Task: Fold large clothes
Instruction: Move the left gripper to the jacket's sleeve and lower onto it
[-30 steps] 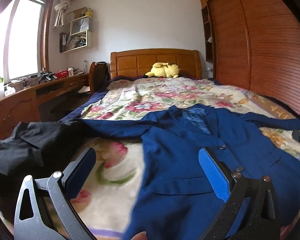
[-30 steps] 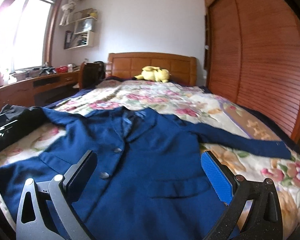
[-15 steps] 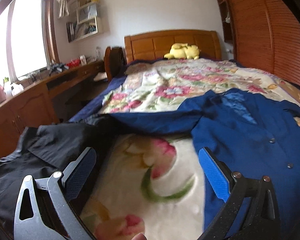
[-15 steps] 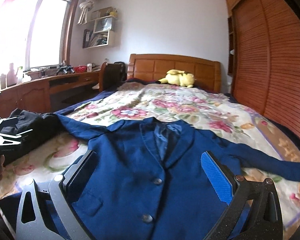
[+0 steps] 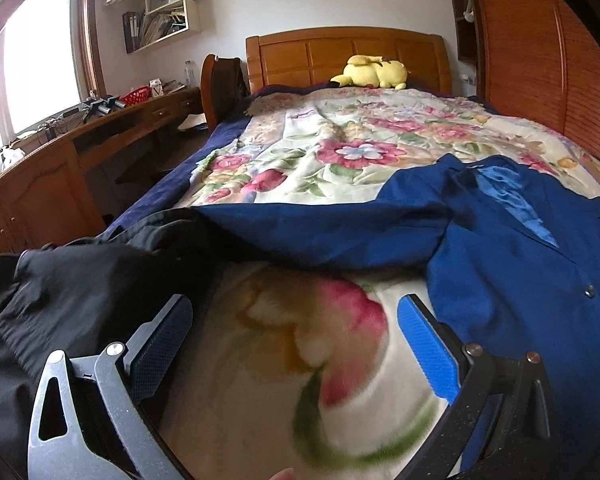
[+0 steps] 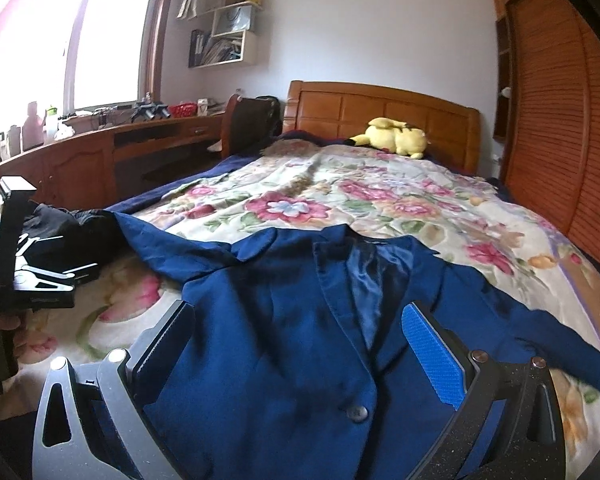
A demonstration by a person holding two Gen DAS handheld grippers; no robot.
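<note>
While the bed [image 5: 380,128] fills nearly everything ahead of both cameras, its floral blanket [image 6: 380,204] carries the one garment that matters: a blue jacket [image 6: 284,320] laid face up, buttoned, collar toward the headboard [image 6: 380,112] and hem toward the person. Its body runs lengthwise, straight away from the right hand-held gripper [image 6: 296,356], which hangs directly over the jacket's front with both fingers spread wide and nothing between them. One sleeve [image 5: 320,232] stretches sideways, crossing ahead of the left hand-held gripper [image 5: 294,344] from the jacket's shoulder on its right to a cuff that ends at a black garment [image 5: 72,280] heaped to its left. That left hand-held gripper is likewise fully open and empty, poised over bare blanket just short of the sleeve. The other sleeve [image 6: 540,332] trails off to the right of the right hand-held gripper.

Judging from this layout, the left hand is the nearer one for the outstretched sleeve, whose long axis lies across its line of reach, so a grasp partway along would let it be carried inward over the body. Smaller things, a yellow plush toy [image 5: 370,72] by the headboard and clutter on the bench [image 6: 80,140] far to the left, sit well clear.
</note>
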